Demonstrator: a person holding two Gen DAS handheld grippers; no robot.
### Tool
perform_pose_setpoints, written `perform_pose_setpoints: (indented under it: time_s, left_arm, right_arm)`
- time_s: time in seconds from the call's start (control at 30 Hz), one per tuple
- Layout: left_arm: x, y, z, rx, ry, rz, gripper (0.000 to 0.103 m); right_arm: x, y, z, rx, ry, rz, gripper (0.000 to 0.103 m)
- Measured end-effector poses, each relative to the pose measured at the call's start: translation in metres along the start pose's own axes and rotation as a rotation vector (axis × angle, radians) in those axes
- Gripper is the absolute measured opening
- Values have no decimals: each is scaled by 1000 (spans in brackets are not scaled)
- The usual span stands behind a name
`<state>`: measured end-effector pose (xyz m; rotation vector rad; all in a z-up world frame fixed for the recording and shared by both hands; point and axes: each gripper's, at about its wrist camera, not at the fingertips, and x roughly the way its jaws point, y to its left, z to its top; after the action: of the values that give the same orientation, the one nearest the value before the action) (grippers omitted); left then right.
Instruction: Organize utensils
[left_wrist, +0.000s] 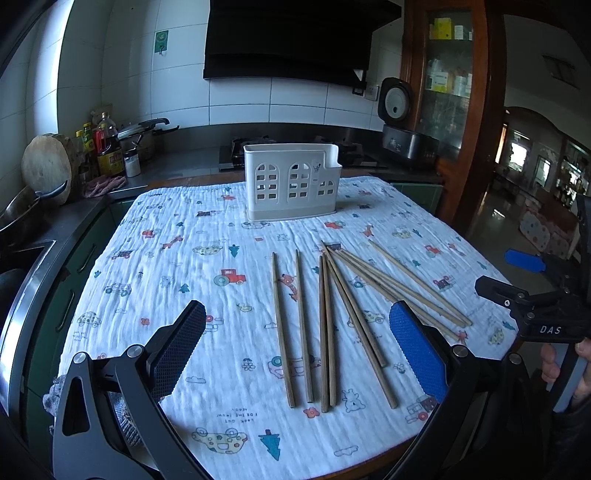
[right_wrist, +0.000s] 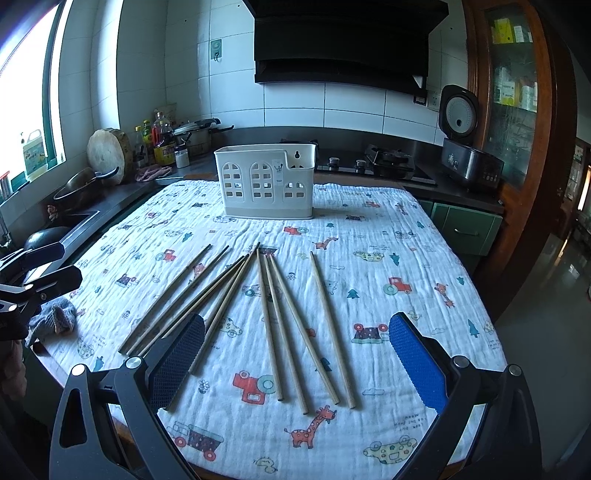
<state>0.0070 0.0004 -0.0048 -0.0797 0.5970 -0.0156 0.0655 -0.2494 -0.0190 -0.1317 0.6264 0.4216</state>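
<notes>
Nearest to us, our left hand-held gripper (left_wrist: 297, 354) hangs low over the near edge of the tabletop (right_wrist: 491, 373), its two pads spread wide with nothing between them. Our right hand-held gripper (right_wrist: 297, 360) sits the same way, wide open and empty, a little further right. Both look poised for a first pick, which we judge has not yet begun.

Just past the pads lie the wooden chopsticks (right_wrist: 273, 325), loose on the printed cloth (right_wrist: 406, 236). They fan out with far tips drawn together and near ends spread; several on the left cross or touch, while the one furthest right lies apart. That lone stick seems the easiest start for our right side; the crossed ones may shift if we lift one.

A small grey rag (right_wrist: 53, 319) lies at the left edge, clear of the sticks.

At the far middle stands the white utensil holder (right_wrist: 266, 184), upright and apparently empty, with open cloth between it and the sticks. Nothing blocks the way. Beyond it, the stove (right_wrist: 384, 162) and rice cooker (right_wrist: 469, 151) sit on the kitchen counter.
</notes>
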Motion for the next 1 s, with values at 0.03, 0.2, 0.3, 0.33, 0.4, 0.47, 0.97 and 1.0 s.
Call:
perform_pose_setpoints:
  time_s: [0.03, 0.2, 0.3, 0.33, 0.4, 0.47, 0.97, 1.0]
  left_arm:
    - [0, 0, 0, -1, 0, -3, 98]
    - [2, 1, -1, -4, 3, -1, 98]
    - [3, 2, -2, -5, 5, -2, 98]
    - [4, 2, -2, -5, 7, -3, 98]
    - [6, 3, -3, -6, 11, -2, 98]
    - [8, 4, -4, -10, 15, -2, 98]
    - [22, 10, -9, -23, 46, -1, 89]
    - [24, 11, -9, -22, 52, 1, 87]
  right_arm:
    - [1, 0, 0, -1, 0, 0, 97]
    - [1, 1, 0, 0, 2, -1, 97]
    - [2, 1, -1, -1, 3, 1, 97]
    - [2, 2, -1, -4, 4, -1, 97]
    - [3, 2, -1, -3, 4, 1, 97]
    - [4, 2, -2, -3, 5, 4, 97]
    - [16, -8, -6, -15, 12, 16, 96]
    - [17, -9, -7, -17, 14, 16, 96]
